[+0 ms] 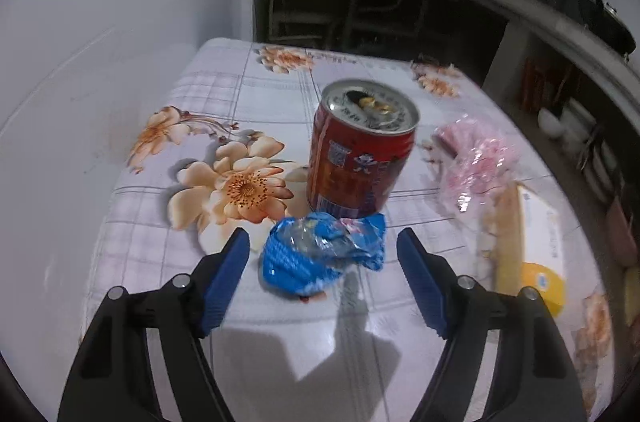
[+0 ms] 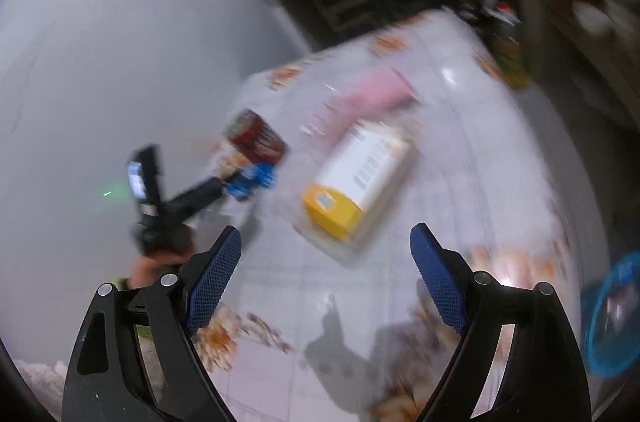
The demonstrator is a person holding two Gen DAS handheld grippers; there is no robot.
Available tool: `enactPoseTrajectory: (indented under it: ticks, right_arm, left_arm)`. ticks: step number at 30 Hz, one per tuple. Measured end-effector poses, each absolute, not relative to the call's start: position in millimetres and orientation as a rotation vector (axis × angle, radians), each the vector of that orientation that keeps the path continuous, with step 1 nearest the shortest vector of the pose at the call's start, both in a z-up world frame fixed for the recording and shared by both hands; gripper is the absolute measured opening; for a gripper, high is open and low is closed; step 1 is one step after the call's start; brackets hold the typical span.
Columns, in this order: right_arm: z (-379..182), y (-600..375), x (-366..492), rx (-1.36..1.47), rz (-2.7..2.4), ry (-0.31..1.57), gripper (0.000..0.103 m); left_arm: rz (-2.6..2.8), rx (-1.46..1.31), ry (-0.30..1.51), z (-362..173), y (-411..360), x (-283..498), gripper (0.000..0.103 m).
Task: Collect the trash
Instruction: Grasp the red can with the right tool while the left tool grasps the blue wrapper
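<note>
Flowered cloth covers the table, which stands against a pale wall on its left, with a dark, open-fronted counter beyond its far edge. On the left wrist view, the left gripper has its blue pads spread wide, one on each side of a crumpled blue wrapper that lies on the cloth between them; the pads do not touch it. A red can stands upright just behind the wrapper, touching or nearly touching it, its top opened. To the right of the can lies a crinkled pink plastic bag, and nearer, a yellow and white box close to the table's right edge. The cloth to the left of the can and wrapper is bare out to the wall side.

The right wrist view is blurred. The right gripper hangs above the table with its pads spread and nothing between them; the box lies just ahead of it. Open cloth stretches below and to the right. A blue basket rim shows at the far right edge, off the table.
</note>
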State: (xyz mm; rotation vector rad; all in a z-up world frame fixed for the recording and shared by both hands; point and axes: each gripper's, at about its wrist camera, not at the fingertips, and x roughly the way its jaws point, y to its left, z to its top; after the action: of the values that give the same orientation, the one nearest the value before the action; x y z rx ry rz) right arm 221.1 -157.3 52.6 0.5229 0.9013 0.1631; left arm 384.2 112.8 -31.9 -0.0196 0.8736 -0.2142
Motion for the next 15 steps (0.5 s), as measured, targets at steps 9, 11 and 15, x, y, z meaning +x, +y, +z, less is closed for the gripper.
enactPoseTrajectory:
  ticks: [9, 11, 15]
  right_arm:
    - [60, -77, 376, 0.341, 0.398, 0.977, 0.084]
    - [50, -57, 402, 0.287, 0.398, 1.008, 0.084]
    - [25, -28, 439, 0.234, 0.384, 1.069, 0.084]
  left_arm:
    - [-0.200, -0.038, 0.907, -49, 109, 407, 0.051]
    - [-0.194, -0.042, 0.908, -51, 110, 407, 0.050]
    - [-0.189, -0.042, 0.909, -51, 112, 404, 0.043]
